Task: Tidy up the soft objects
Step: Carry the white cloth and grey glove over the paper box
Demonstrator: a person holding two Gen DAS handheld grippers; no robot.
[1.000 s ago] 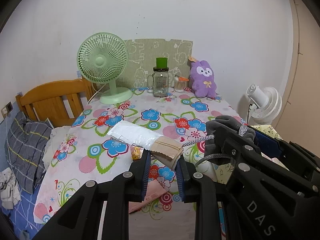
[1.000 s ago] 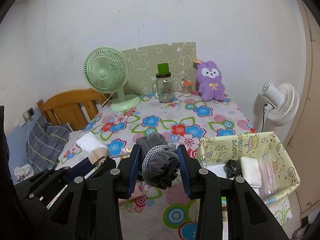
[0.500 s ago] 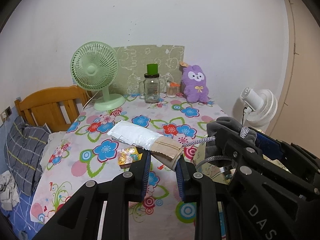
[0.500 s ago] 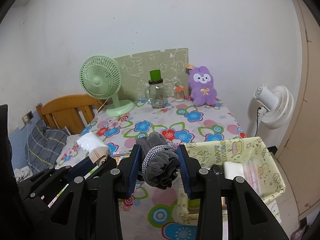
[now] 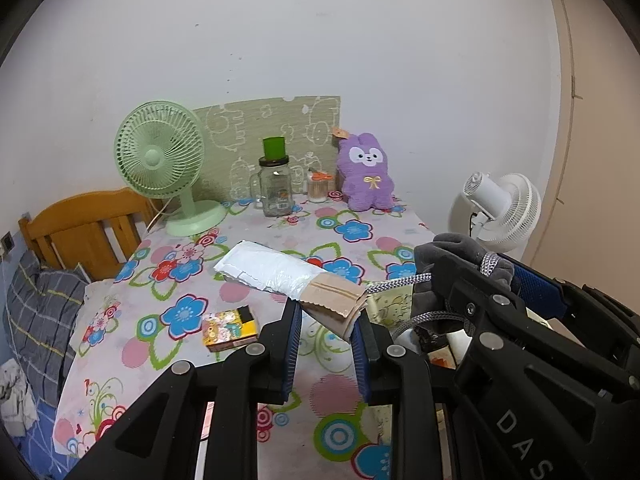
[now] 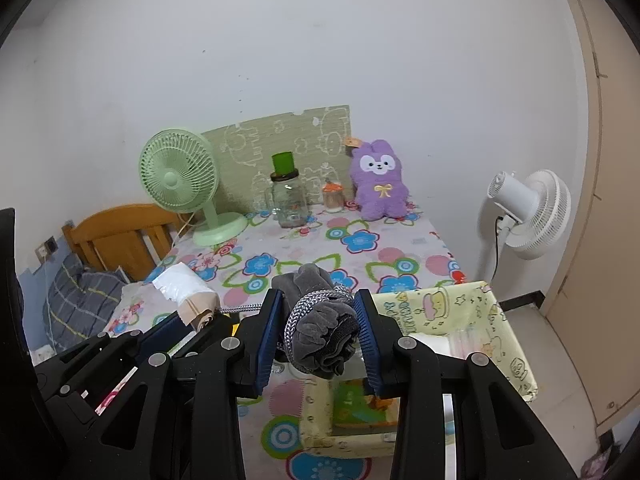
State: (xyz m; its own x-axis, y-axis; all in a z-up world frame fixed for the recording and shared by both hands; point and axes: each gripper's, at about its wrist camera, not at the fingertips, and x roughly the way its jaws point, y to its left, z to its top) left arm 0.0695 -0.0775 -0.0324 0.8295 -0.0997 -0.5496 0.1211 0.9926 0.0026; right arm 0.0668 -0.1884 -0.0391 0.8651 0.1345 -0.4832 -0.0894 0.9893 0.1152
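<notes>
A rolled grey fleece bundle bound with a braided grey-and-white cord (image 6: 320, 322) sits clamped between the pads of the right tongs (image 6: 318, 334), held in the air above the near edge of the flower-print table (image 6: 360, 240) and just over the rim of a pale yellow cartoon-print fabric bin (image 6: 472, 308). Beside it, the left tongs (image 5: 326, 330) are closed on the tan end of a flat white plastic-wrapped packet with a beige paper band (image 5: 280, 278), also off the table.

The step in hand looks like the carry – both soft things lifted and headed for the bin. Next calls for bringing each over the bin's open mouth, lowering it, then letting go.

The two tongs ride close together, and the cord trails between them – it could snag. The bin already holds white folded items; room remains. A small yellow printed box (image 5: 229, 329) lies on the table, clear of the path.
</notes>
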